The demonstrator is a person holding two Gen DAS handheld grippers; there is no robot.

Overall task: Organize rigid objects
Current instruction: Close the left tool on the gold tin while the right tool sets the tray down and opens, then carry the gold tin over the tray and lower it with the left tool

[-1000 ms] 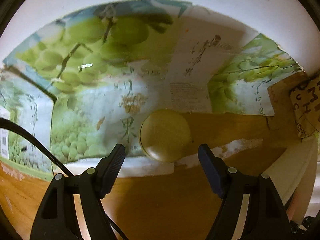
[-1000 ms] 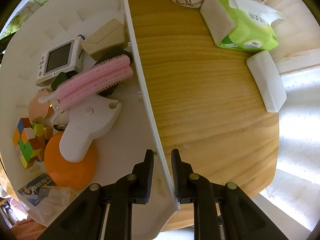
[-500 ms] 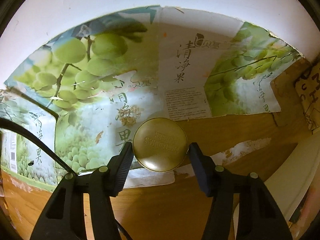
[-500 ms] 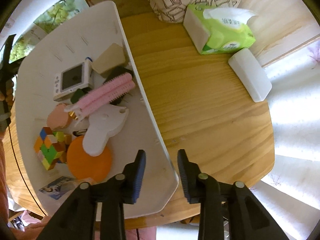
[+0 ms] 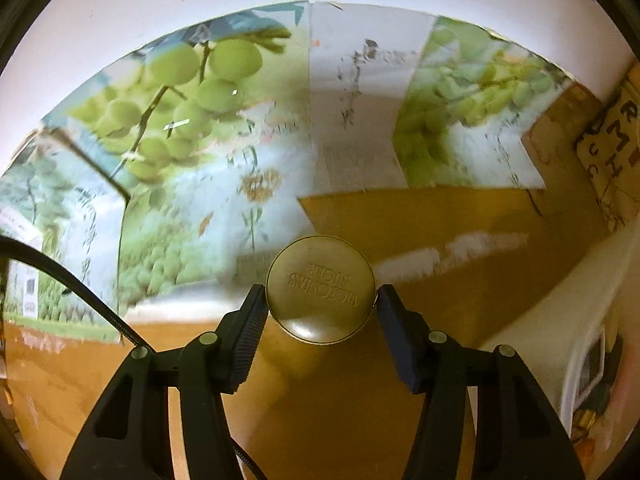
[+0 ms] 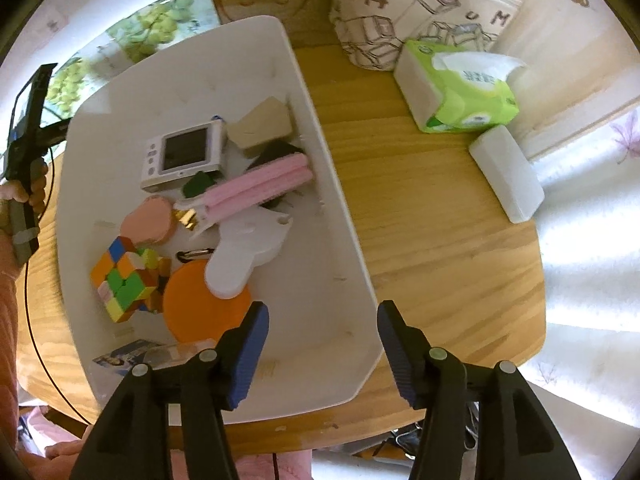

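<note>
A round gold tin (image 5: pixel 320 288) with embossed lettering sits between the pads of my left gripper (image 5: pixel 320 300), which is shut on it over the wooden table. The white tray (image 6: pixel 340 184) holds a small white camera (image 6: pixel 184 156), a pink clip (image 6: pixel 260 188), a colour cube (image 6: pixel 120 280), an orange disc (image 6: pixel 200 308) and a flat white piece (image 6: pixel 248 252). My right gripper (image 6: pixel 322 320) hangs above the tray's near right rim. Its jaws are opening, and the pads stand clear of the rim below them.
Grape-printed cardboard (image 5: pixel 180 140) lies at the back left of the table. The tray's corner (image 5: pixel 540 320) shows at the right of the left wrist view. A green tissue pack (image 6: pixel 460 88), a white box (image 6: pixel 506 174) and a lettered cloth bag (image 6: pixel 400 20) stand right of the tray.
My left gripper shut on the gold tin and carried it off the cardboard toward the tray. My right gripper let go of the tray's rim, opened wider and rose.
</note>
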